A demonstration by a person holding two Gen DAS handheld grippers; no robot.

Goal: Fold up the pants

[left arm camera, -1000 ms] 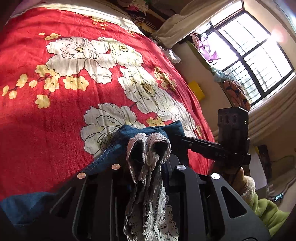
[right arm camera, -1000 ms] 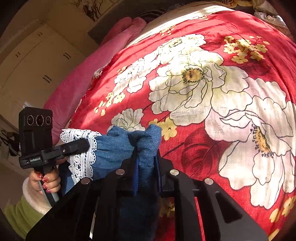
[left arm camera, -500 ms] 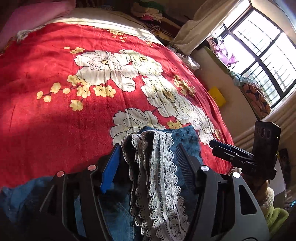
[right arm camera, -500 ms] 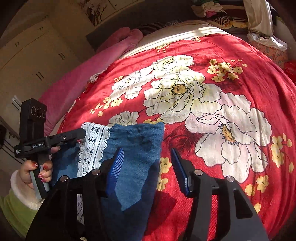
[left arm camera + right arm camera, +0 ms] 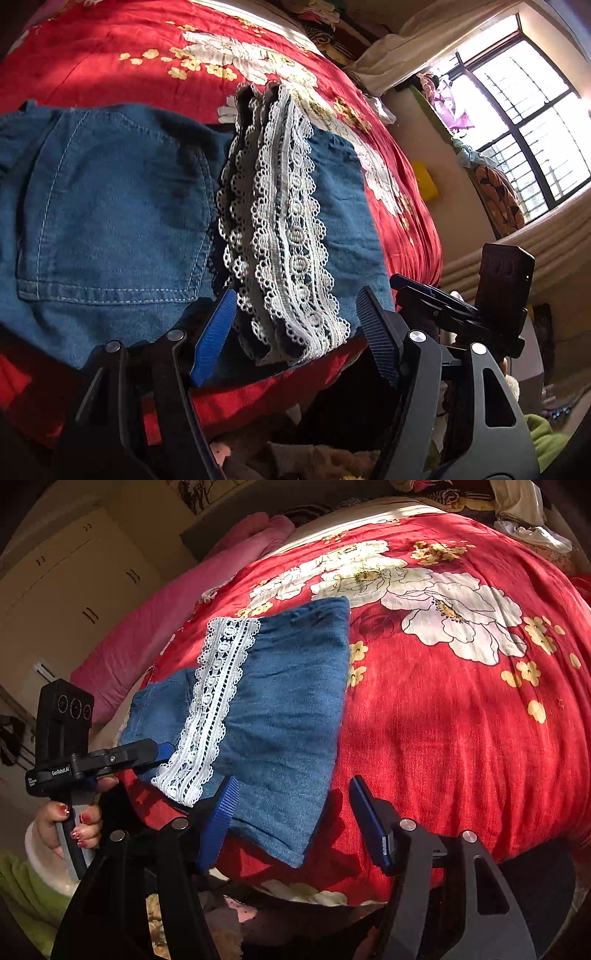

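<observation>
The blue denim pants [image 5: 110, 206] lie folded on the red flowered bedspread [image 5: 110, 74], near its front edge. Their white lace hem [image 5: 280, 221] lies across the top, over the back-pocket part. In the right wrist view the pants [image 5: 280, 716] and the lace hem [image 5: 214, 701] show the same fold. My left gripper [image 5: 295, 332] is open and empty, just short of the lace end. My right gripper [image 5: 291, 816] is open and empty, at the near corner of the denim. Each gripper shows in the other's view, the right gripper [image 5: 424, 295] and the left gripper [image 5: 147, 753].
The bedspread [image 5: 461, 701] stretches far beyond the pants. A pink blanket [image 5: 192, 602] lies along the bed's left side by a wardrobe [image 5: 74, 576]. A window [image 5: 524, 110] and a yellow object [image 5: 424, 181] are to the right of the bed.
Both grippers let go of the pants and opened, then drew back toward the bed's front edge. The folded leg end with the lace now lies flat on the pants.
</observation>
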